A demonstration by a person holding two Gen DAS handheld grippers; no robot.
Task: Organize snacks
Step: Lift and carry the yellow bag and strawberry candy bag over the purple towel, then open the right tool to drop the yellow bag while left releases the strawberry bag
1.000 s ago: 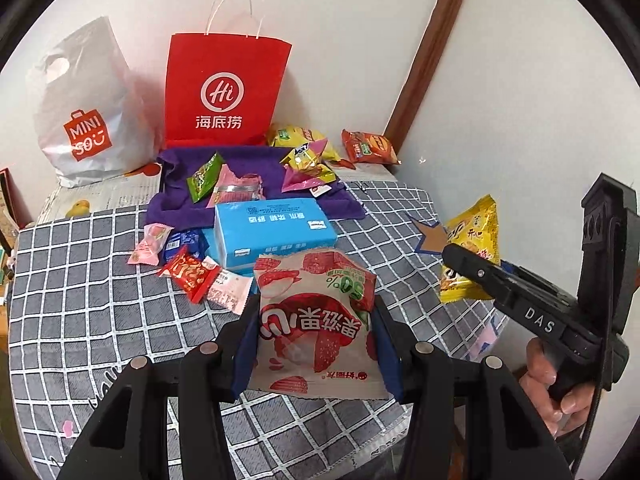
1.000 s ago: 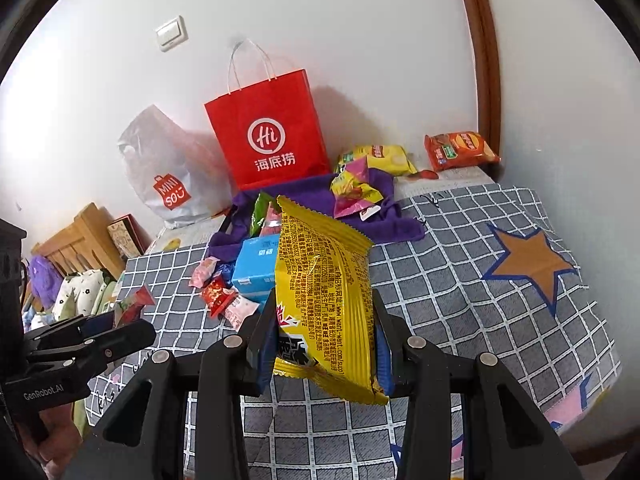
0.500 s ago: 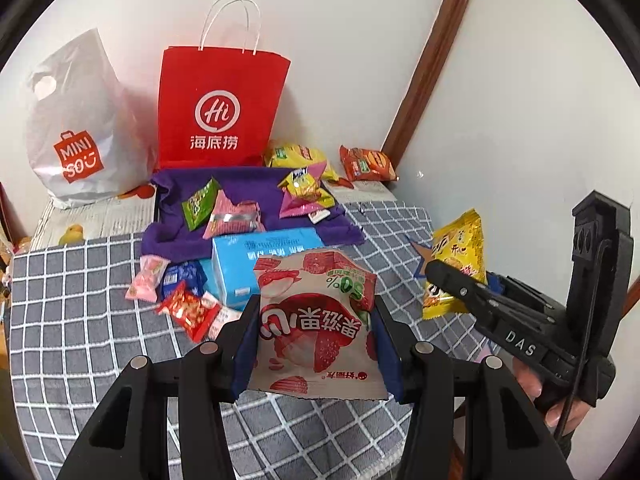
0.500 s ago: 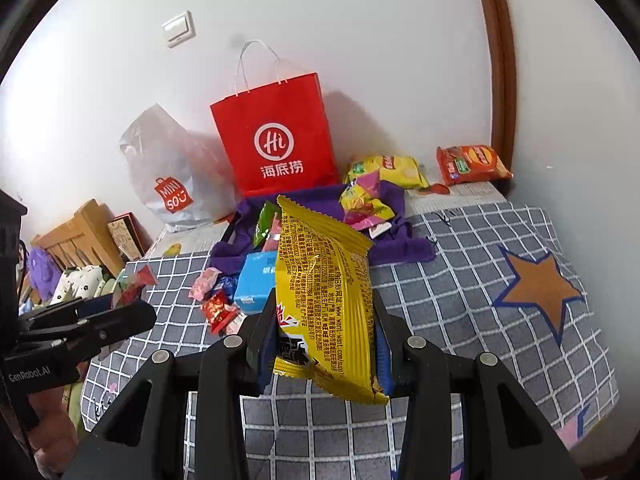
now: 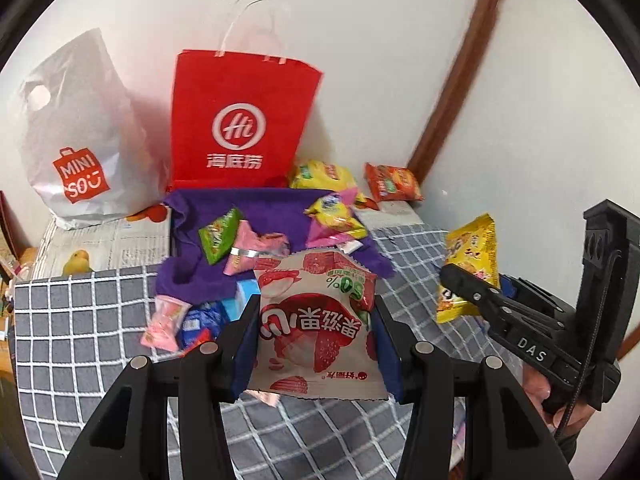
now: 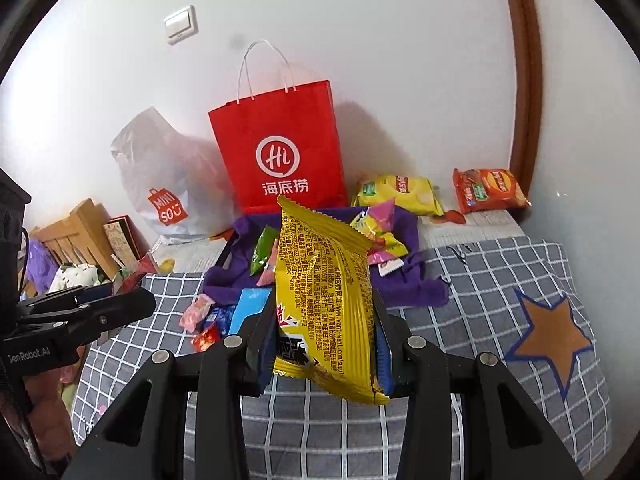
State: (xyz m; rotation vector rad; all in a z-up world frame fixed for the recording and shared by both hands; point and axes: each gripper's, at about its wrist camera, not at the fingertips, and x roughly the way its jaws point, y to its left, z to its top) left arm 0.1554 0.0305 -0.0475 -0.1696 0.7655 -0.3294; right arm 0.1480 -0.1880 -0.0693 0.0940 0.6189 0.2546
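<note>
Strawberry snack packet [image 5: 316, 328] pinched between the blue pads of the left gripper [image 5: 316, 340], hanging upright over the checked cloth [image 5: 80, 320]. Yellow snack bag [image 6: 328, 304] clamped edge-on in the right gripper [image 6: 324, 348], tilted, top corner toward the red paper bag [image 6: 280, 144]. More packets scattered on the purple cloth [image 6: 404, 288] beyond, beside what looks like a blue box [image 6: 250, 308], mostly hidden
</note>
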